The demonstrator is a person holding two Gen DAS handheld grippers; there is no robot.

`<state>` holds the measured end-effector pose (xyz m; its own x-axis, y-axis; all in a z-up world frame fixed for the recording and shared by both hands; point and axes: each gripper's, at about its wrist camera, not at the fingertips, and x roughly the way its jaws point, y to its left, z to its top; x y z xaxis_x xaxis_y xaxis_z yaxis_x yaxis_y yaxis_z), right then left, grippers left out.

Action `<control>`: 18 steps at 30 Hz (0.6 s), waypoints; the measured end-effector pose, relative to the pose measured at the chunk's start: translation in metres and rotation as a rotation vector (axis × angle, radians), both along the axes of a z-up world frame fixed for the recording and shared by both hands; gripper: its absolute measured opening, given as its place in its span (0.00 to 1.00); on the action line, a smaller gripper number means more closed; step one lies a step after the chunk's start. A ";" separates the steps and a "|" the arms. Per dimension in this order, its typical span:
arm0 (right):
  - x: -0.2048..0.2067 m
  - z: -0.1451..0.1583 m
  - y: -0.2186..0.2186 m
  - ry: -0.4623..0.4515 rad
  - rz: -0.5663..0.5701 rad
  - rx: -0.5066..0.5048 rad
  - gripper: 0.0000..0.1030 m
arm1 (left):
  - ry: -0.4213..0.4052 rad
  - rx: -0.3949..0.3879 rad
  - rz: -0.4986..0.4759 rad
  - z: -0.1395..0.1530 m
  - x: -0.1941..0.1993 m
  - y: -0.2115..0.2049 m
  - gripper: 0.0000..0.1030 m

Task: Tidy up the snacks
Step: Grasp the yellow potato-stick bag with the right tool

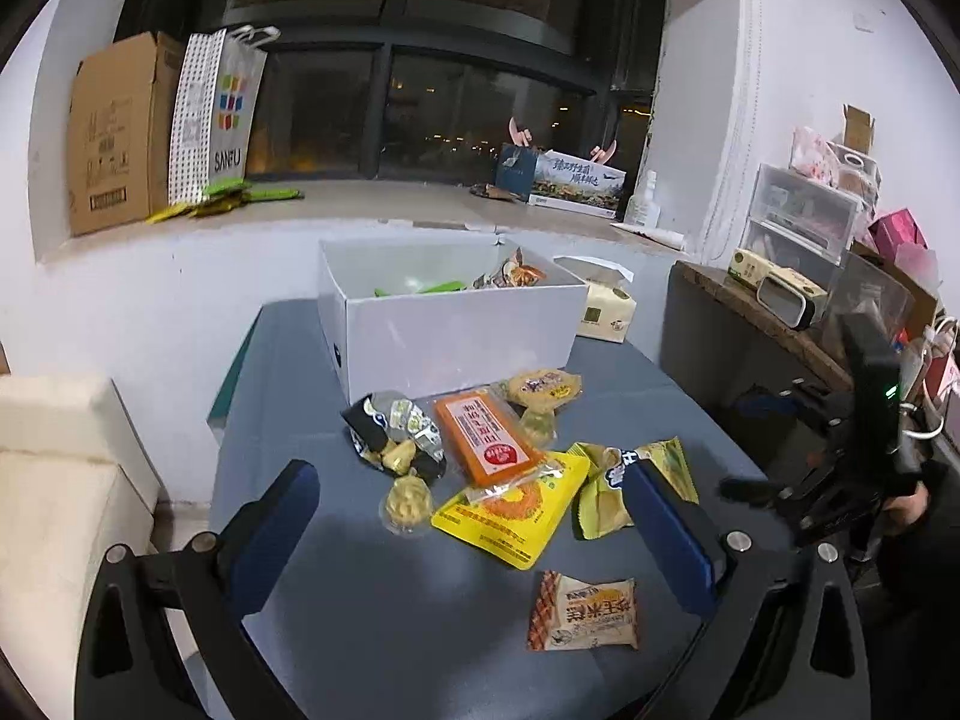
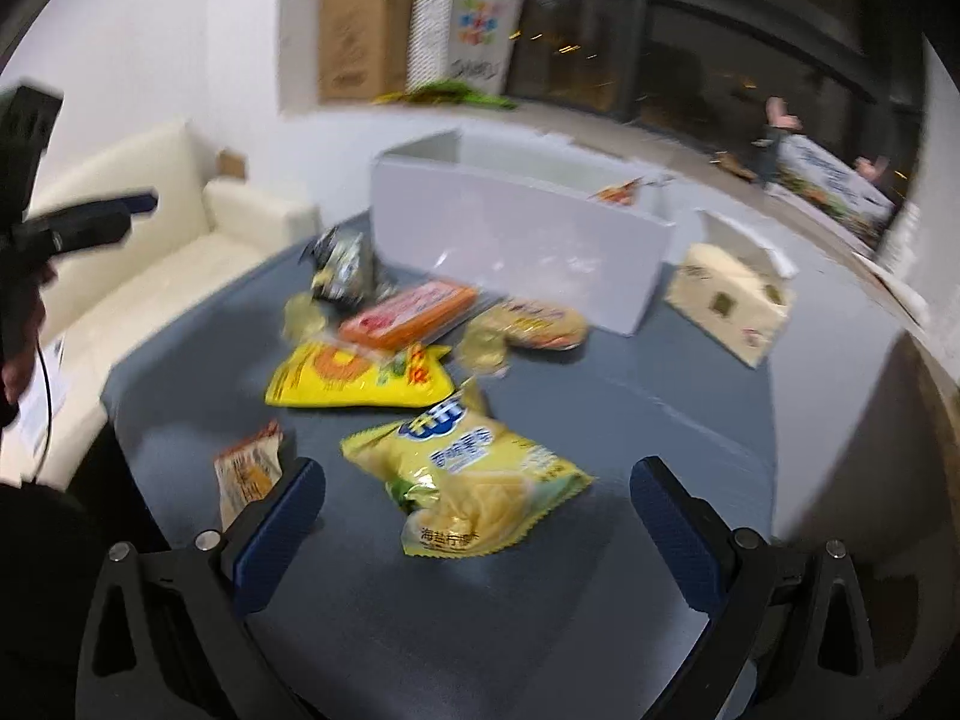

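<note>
Several snack packets lie on a grey table [image 1: 372,630] in front of a white box [image 1: 456,330] that holds a few snacks. An orange flat pack [image 1: 489,435], a yellow bag [image 1: 516,507], a pale green chips bag [image 1: 606,495], a black-and-silver packet [image 1: 390,429] and an orange wafer packet [image 1: 582,612] are spread out. My left gripper [image 1: 468,492] hovers open above the pile, holding nothing. In the blurred right wrist view my right gripper [image 2: 474,489] is open just over the chips bag [image 2: 468,486], with the wafer packet [image 2: 249,468] by its left finger and the yellow bag [image 2: 354,375] beyond.
A tissue box [image 1: 606,312] stands right of the white box [image 2: 516,240]. A cream sofa [image 2: 150,228] lies left of the table, a cluttered shelf [image 1: 798,276] to the right. A cardboard box [image 1: 114,132] and a shopping bag [image 1: 216,114] rest on the window ledge.
</note>
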<state>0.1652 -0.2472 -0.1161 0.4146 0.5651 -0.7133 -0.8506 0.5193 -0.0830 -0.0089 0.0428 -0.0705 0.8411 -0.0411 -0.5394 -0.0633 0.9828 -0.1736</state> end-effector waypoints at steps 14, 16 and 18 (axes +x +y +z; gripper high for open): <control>0.031 -0.053 0.058 -0.024 0.278 -0.293 1.00 | 0.062 0.052 -0.126 -0.017 0.004 -0.027 1.00; 0.035 -0.056 0.063 0.000 0.302 -0.303 1.00 | 0.073 0.058 -0.141 -0.019 0.006 -0.032 1.00; 0.037 -0.059 0.066 0.041 0.326 -0.300 1.00 | 0.088 0.070 -0.167 -0.021 0.007 -0.039 1.00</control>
